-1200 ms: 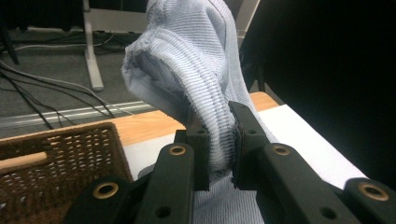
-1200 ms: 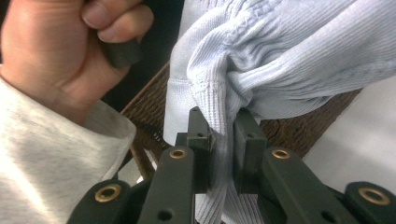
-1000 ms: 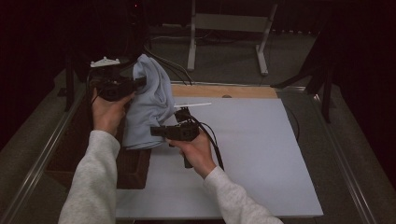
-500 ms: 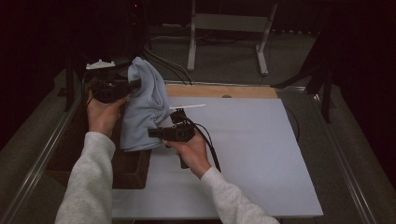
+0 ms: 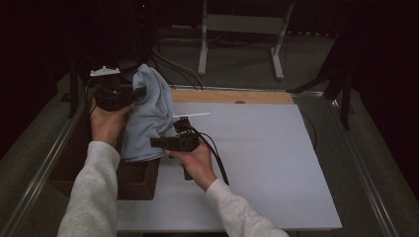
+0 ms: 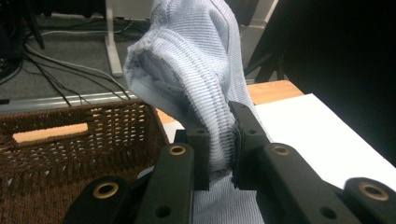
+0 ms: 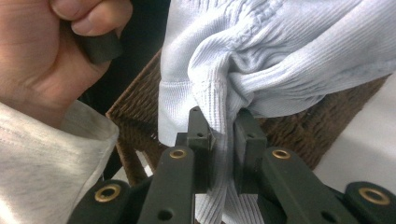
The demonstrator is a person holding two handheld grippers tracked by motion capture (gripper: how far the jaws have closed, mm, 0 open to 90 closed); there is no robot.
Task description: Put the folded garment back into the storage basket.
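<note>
A: Since the earlier frame, both hands slid a bit left and toward the near side, garment with them.

B: Grips?

A: left gripper (image 5: 141, 92) jaws clamped on a fold of the pale blue knit garment (image 5: 148, 116). right gripper (image 5: 155, 143) jaws pinched on its lower edge.

B: Garment location?

A: Hanging between the two, over the brown wicker basket (image 5: 136, 180) at the left edge of the white table (image 5: 267, 158), off the surface.

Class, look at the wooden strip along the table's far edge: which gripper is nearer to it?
Left. The left gripper holds the pale blue garment high near the wooden strip; the right gripper grips the garment lower, nearer the person, over the wicker basket.
</note>
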